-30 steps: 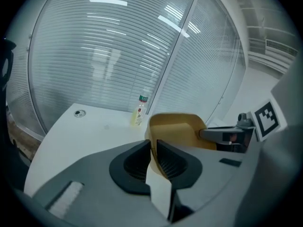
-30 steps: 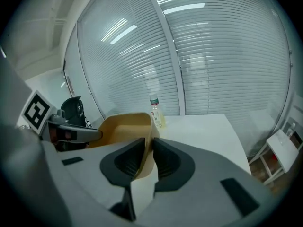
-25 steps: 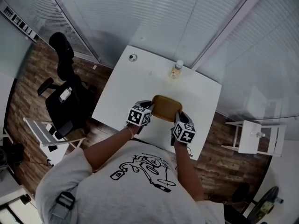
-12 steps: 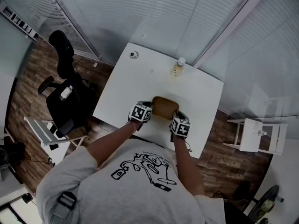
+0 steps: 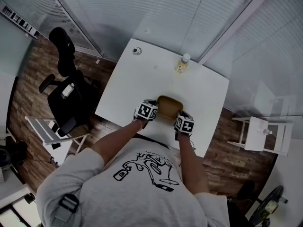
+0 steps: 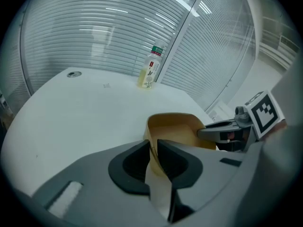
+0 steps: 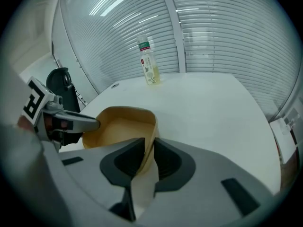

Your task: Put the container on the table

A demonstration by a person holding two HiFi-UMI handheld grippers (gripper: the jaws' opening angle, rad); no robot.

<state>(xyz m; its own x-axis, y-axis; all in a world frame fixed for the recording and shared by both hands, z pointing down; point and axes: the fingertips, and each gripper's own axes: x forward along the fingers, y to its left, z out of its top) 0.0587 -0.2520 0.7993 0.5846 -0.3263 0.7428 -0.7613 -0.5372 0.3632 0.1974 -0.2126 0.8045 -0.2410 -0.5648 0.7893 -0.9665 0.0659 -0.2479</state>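
Observation:
A tan, shallow container (image 5: 168, 108) with rounded corners is over the near part of the white table (image 5: 128, 86). My left gripper (image 5: 152, 110) is shut on its left rim, and my right gripper (image 5: 181, 118) is shut on its right rim. In the left gripper view the rim of the container (image 6: 176, 126) runs between the dark pads of my left gripper (image 6: 153, 151), and the right gripper (image 6: 222, 132) shows across the container. In the right gripper view the container (image 7: 120, 126) is pinched by my right gripper (image 7: 147, 156). I cannot tell whether its base touches the table.
A small bottle (image 5: 182, 63) with yellowish liquid stands at the table's far edge by the blinds, also in view as the bottle (image 6: 150, 69) and the bottle (image 7: 148, 64). A round grommet (image 5: 136, 51) sits at the far left corner. A black office chair (image 5: 66, 89) stands left; a white stool (image 5: 262, 134) right.
The container and both grippers have shifted slightly farther onto the table and look smaller, lower. Both grips hold unchanged.

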